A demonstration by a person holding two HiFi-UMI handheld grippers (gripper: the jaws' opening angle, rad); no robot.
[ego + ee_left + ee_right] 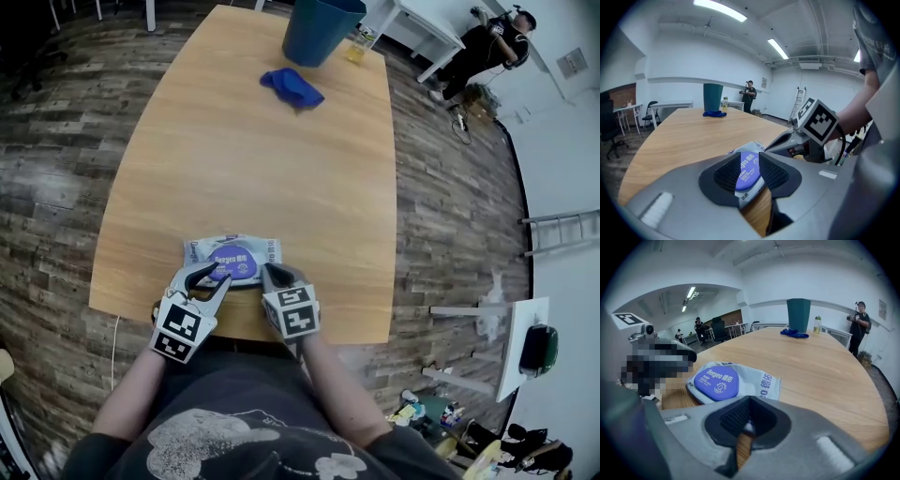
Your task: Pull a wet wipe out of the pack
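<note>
The pack lies crosswise at the table's near edge, its purple lid straight ahead between the left gripper's parted jaws, while the clenched right gripper perhaps nips its near edge.

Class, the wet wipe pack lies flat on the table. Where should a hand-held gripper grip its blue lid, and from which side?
Probably the lid, at its near rim, coming low from the table's near edge: the pack lies flat and only the lid stands proud enough to pinch. Its hinge cannot be told.
</note>
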